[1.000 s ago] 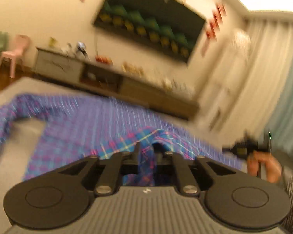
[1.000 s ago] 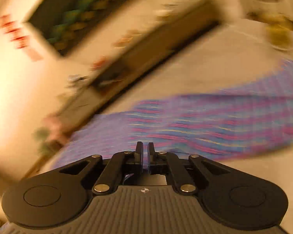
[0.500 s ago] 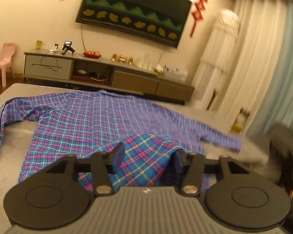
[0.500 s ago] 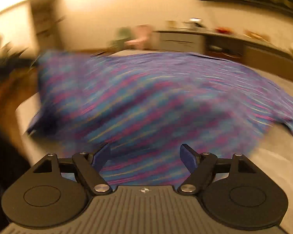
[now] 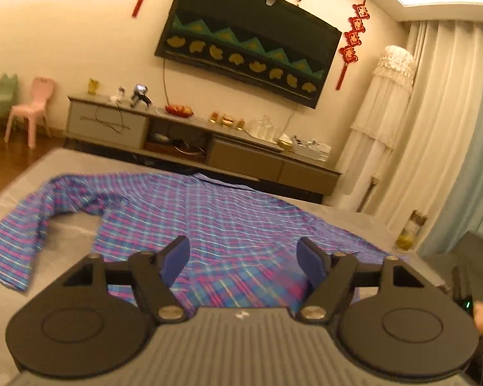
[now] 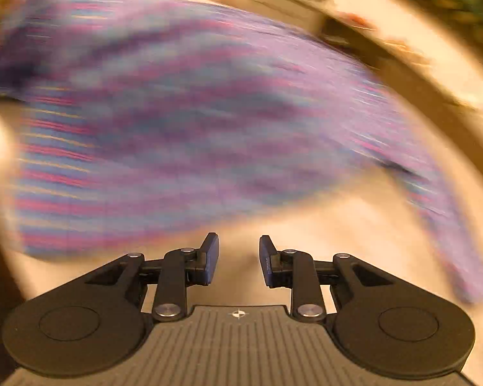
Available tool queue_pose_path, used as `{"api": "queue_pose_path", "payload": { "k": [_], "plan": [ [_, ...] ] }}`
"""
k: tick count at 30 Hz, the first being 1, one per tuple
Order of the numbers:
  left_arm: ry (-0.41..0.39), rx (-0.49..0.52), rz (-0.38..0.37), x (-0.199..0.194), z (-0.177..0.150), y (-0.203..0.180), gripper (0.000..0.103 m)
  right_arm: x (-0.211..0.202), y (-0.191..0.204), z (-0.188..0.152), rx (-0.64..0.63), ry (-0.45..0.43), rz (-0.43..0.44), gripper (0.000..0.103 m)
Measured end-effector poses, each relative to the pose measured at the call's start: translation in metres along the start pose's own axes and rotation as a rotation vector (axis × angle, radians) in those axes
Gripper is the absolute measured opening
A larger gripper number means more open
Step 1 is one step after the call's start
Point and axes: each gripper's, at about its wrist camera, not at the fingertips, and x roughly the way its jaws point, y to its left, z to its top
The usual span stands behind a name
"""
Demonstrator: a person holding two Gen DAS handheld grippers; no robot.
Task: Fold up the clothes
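A blue, purple and pink plaid shirt (image 5: 209, 222) lies spread on a grey surface (image 5: 64, 234), one sleeve stretched to the left and its near hem folded over. My left gripper (image 5: 243, 259) is open and empty just above the near hem. In the right wrist view the shirt (image 6: 177, 122) is heavily blurred and fills the upper frame. My right gripper (image 6: 238, 257) is open and empty over bare surface, just short of the shirt's edge.
A long TV cabinet (image 5: 193, 141) with small items stands against the far wall under a wall-mounted TV (image 5: 248, 41). A pink chair (image 5: 29, 109) and a green chair (image 5: 0, 103) stand at the far left. Curtains (image 5: 434, 128) hang on the right.
Both grippers opened and let go of the shirt, which now lies flat. The left gripper pulled back a little. The right gripper is swinging fast, and its jaws stand closer than half a second ago.
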Motion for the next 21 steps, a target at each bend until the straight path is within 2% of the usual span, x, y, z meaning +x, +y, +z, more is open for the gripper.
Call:
{"api": "queue_pose_path", "payload": {
  "k": [2, 3, 4, 5, 7, 8, 9, 10, 12, 13, 15, 16, 17, 18, 19, 20, 21],
  "plan": [
    [0.028, 0.078, 0.029, -0.004, -0.003, -0.007, 0.077, -0.003, -0.029, -0.014, 0.093, 0.012, -0.137, 0.029],
    [0.043, 0.117, 0.025, -0.005, -0.007, -0.012, 0.077, -0.011, -0.035, -0.019, 0.128, -0.032, -0.16, 0.032],
    [0.059, 0.156, 0.022, -0.005, -0.01, -0.017, 0.077, -0.023, -0.03, -0.016, 0.13, -0.092, -0.139, 0.032],
    [0.078, 0.192, 0.011, -0.005, -0.015, -0.022, 0.077, -0.039, -0.015, -0.016, 0.11, -0.172, -0.066, 0.036],
    [0.119, 0.278, -0.029, -0.003, -0.027, -0.036, 0.077, -0.066, 0.022, -0.012, 0.063, -0.314, 0.098, 0.076],
    [0.137, 0.328, -0.045, -0.002, -0.035, -0.043, 0.077, -0.071, 0.044, -0.009, 0.02, -0.344, 0.172, 0.083],
    [0.154, 0.382, -0.055, -0.002, -0.043, -0.049, 0.077, -0.075, 0.066, -0.006, -0.024, -0.372, 0.245, 0.085],
    [0.169, 0.437, -0.055, 0.0, -0.052, -0.056, 0.077, -0.072, 0.086, -0.003, -0.084, -0.361, 0.285, 0.085],
    [0.197, 0.552, -0.038, 0.004, -0.068, -0.066, 0.077, -0.061, 0.114, -0.001, -0.173, -0.304, 0.272, 0.079],
    [0.215, 0.597, -0.023, 0.007, -0.076, -0.07, 0.077, -0.056, 0.128, 0.0, -0.217, -0.275, 0.265, 0.06],
    [0.25, 0.655, 0.026, 0.015, -0.086, -0.071, 0.076, -0.045, 0.122, 0.004, -0.192, -0.239, 0.241, 0.033],
    [0.26, 0.68, 0.064, 0.019, -0.09, -0.071, 0.072, -0.043, 0.115, 0.007, -0.184, -0.216, 0.221, 0.004],
    [0.265, 0.699, 0.11, 0.022, -0.092, -0.07, 0.067, -0.049, 0.105, 0.008, -0.174, -0.246, 0.174, 0.001],
    [0.266, 0.711, 0.162, 0.026, -0.092, -0.068, 0.053, -0.055, 0.095, 0.009, -0.163, -0.277, 0.126, 0.001],
    [0.258, 0.714, 0.217, 0.027, -0.091, -0.066, 0.044, -0.066, 0.074, 0.015, -0.098, -0.321, 0.112, 0.001],
    [0.241, 0.708, 0.272, 0.028, -0.087, -0.062, 0.032, -0.085, 0.049, 0.016, -0.006, -0.385, 0.139, 0.001],
    [0.21, 0.693, 0.306, 0.026, -0.082, -0.061, 0.023, -0.104, 0.024, 0.017, 0.087, -0.45, 0.166, 0.001]
  ]
}}
